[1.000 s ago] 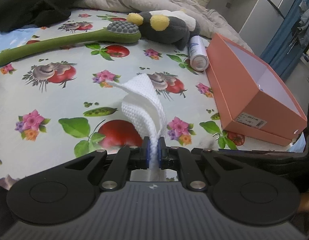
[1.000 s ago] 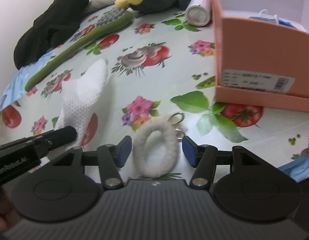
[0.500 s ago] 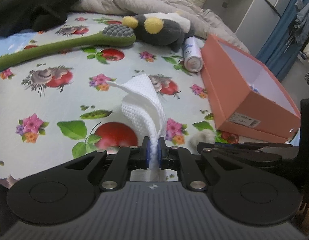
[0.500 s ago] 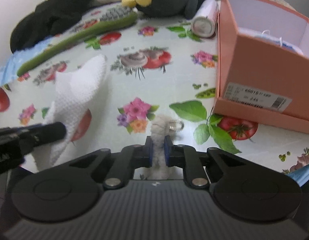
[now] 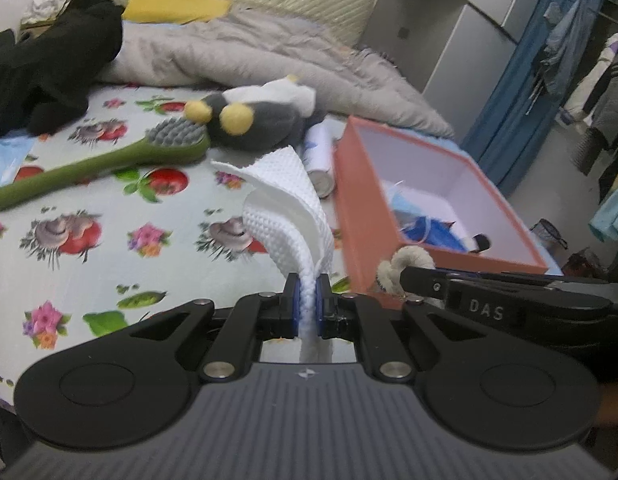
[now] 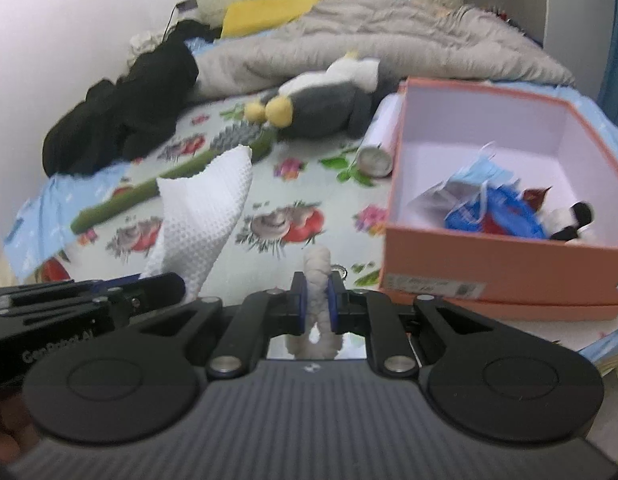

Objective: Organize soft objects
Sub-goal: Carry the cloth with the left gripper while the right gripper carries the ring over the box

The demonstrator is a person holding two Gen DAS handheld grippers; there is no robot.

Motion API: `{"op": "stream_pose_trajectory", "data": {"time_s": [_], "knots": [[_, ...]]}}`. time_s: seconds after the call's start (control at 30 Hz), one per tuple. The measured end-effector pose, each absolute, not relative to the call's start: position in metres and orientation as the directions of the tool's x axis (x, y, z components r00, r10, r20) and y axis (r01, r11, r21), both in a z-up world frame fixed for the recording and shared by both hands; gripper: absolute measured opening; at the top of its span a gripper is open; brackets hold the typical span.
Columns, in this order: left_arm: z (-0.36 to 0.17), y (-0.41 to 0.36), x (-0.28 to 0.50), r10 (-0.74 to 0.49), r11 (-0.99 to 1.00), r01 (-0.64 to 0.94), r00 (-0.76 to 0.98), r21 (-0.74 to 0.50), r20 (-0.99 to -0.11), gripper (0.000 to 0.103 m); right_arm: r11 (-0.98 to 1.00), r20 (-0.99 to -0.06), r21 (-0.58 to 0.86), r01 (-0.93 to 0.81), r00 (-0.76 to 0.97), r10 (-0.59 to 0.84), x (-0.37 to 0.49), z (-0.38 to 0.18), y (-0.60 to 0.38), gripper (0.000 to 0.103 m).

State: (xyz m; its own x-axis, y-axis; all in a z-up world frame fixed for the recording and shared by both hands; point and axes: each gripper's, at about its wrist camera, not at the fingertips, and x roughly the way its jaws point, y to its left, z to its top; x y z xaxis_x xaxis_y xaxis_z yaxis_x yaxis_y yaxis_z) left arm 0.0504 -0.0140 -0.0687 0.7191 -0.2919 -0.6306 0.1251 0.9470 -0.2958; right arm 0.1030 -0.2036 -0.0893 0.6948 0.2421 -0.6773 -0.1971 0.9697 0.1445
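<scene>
My left gripper (image 5: pixel 306 304) is shut on a white waffle-weave cloth (image 5: pixel 287 208) and holds it above the flowered bed sheet. My right gripper (image 6: pixel 317 300) is shut on a cream fuzzy ring with a metal clasp (image 6: pixel 317 270), also lifted off the sheet; the ring shows in the left wrist view (image 5: pixel 395 266). The open salmon shoebox (image 6: pixel 505 258) lies to the right and holds a blue face mask (image 6: pixel 483 174), blue items and a small black-and-white plush (image 6: pixel 575 218). The cloth shows left of the right gripper (image 6: pixel 205 216).
A grey plush with yellow parts (image 5: pixel 253 120), a green long-handled brush (image 5: pixel 109 160) and a white can (image 5: pixel 321 160) lie on the sheet behind. Black clothing (image 5: pixel 45 76) and a grey duvet (image 5: pixel 269 64) sit further back. Hanging clothes (image 5: pixel 581 72) stand to the right.
My right gripper shut on the fuzzy ring and lifted it. Both grippers rose with their loads and the box's inside came into view.
</scene>
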Motion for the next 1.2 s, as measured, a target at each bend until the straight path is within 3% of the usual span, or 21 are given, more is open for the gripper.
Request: {"op": "stream_pose_trajectory", "data": {"time_s": [0.4,0.7,1.2], "knots": [[-0.02,-0.078,0.051,-0.397,0.915,0.255,0.707,-0.313,-0.585,0.009,0.979,-0.609,0.147,-0.141,0.767,0.202,0.081,-0.037,-0.253,0.014],[-0.011,-0.143,0.073,-0.477,0.879,0.362,0.653,-0.31,-0.589,0.009,0.987,-0.616,0.159,-0.03,0.778,0.122,0.074,-0.032,-0.309,0.015],[-0.03,-0.203,0.191,-0.465,0.879,0.396,0.586,-0.267,-0.663,0.009,0.978,-0.631,0.202,0.057,0.771,0.085,0.147,-0.045,-0.371,0.015]]}}
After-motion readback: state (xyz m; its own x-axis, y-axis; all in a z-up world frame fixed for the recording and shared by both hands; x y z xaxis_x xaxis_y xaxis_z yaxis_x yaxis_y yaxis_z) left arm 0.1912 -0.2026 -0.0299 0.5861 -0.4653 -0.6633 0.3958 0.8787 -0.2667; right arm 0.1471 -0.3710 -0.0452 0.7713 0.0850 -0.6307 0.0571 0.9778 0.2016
